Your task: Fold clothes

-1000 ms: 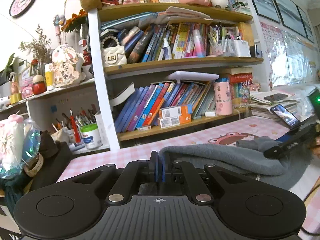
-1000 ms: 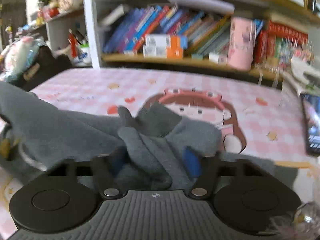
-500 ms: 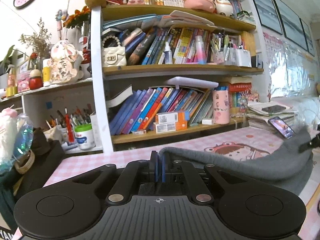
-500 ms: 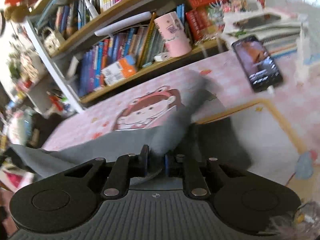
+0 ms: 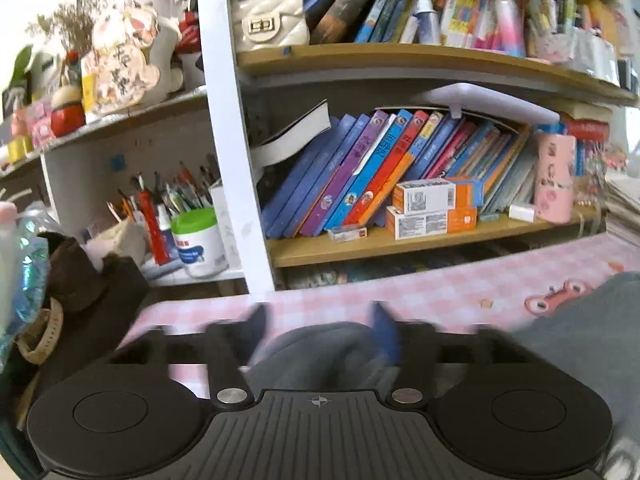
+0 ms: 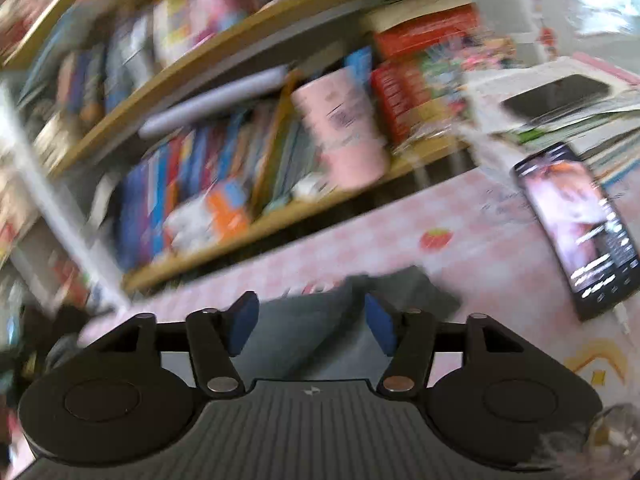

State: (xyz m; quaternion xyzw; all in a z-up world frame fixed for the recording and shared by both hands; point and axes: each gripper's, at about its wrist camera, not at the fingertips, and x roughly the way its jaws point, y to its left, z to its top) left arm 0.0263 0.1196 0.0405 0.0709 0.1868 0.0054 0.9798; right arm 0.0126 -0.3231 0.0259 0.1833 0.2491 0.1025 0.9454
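A grey garment [image 5: 580, 344] lies on the pink checked tablecloth [image 5: 360, 292]. In the left wrist view my left gripper [image 5: 320, 336] is open, its blurred fingers apart, with a bunched fold of the grey cloth lying between and under them. In the right wrist view my right gripper [image 6: 312, 324] is open too, its blue pads spread wide over the grey garment [image 6: 304, 340], which lies flat on the cloth below. Neither gripper holds anything.
A bookshelf [image 5: 400, 240] full of books stands close behind the table, with a pink cup [image 5: 554, 178] and a pen pot [image 5: 198, 242]. A phone [image 6: 580, 224] lies at the right, next to a paper stack [image 6: 560, 92]. Dark bags [image 5: 80, 292] sit at the left edge.
Both grippers were shut on the grey garment and have opened and let it go. The garment dropped onto the table. The right gripper is swinging, its view blurred.
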